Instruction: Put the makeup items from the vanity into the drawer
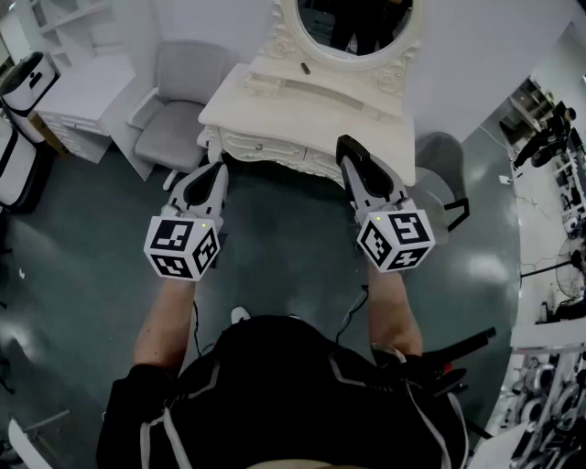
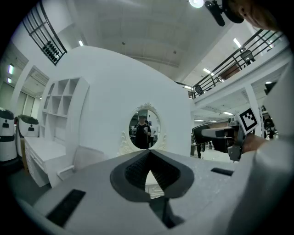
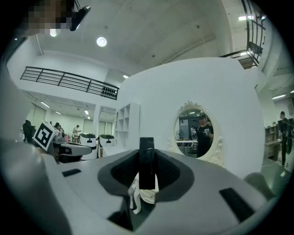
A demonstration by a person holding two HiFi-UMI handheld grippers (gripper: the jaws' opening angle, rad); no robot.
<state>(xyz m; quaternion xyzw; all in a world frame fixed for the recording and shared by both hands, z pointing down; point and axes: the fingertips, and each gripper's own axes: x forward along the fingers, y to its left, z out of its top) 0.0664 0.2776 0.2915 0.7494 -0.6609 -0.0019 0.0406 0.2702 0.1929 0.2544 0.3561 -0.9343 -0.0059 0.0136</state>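
Observation:
A white carved vanity [image 1: 275, 108] with an oval mirror [image 1: 352, 23] stands ahead of me. One small dark makeup item [image 1: 305, 69] lies on its raised shelf below the mirror. My right gripper [image 1: 348, 147] hovers over the vanity's front right edge, shut on a slim black makeup item [image 3: 147, 163] that stands upright between the pads. My left gripper [image 1: 217, 169] hangs just in front of the vanity's left corner, its jaws shut with nothing between them [image 2: 148, 153]. The vanity's ornate drawer fronts [image 1: 265, 145] face me and look closed.
A grey armchair [image 1: 179, 101] sits left of the vanity, and a white shelf unit [image 1: 78, 92] stands beyond it. A grey seat [image 1: 439, 160] is at the vanity's right. Cluttered benches [image 1: 549, 229] line the right side. The floor is dark grey.

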